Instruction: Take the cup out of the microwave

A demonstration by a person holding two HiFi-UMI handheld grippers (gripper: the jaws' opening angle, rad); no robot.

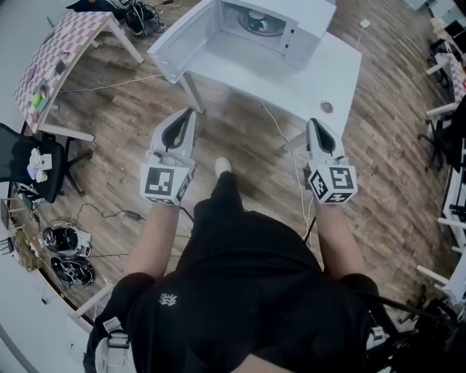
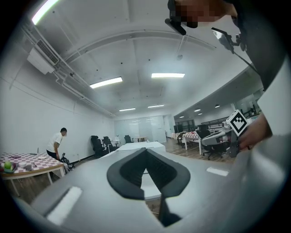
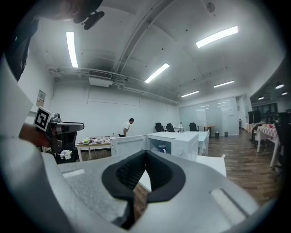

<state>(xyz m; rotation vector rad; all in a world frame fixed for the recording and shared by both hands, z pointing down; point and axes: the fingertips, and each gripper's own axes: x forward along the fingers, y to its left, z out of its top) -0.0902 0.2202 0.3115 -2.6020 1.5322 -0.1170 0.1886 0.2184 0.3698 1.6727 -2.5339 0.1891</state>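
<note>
Left claw [image 1: 189,113] and right claw [image 1: 314,122], both closed and empty, face the cup [image 3: 162,148] inside the open microwave [image 1: 309,22] at the far edge of the surface [image 1: 313,73], where reaching in unopened could topple it.

Floor was brown wood plank [image 1: 131,109], with loose cables [image 1: 131,216] trailing across it near a black office chair [image 1: 29,164] at the left. A white table [image 1: 328,80] stood ahead. A second table under a pink checked cloth [image 1: 62,47] stood well apart off its left corner, and more white desks [image 1: 443,111] lined the room's right side. Walls [image 3: 113,107] were plain white and the far end glazed [image 3: 213,113], with long strip lights [image 3: 216,36] and exposed ducting [image 3: 104,82] under a pale ceiling [image 2: 136,50].
</note>
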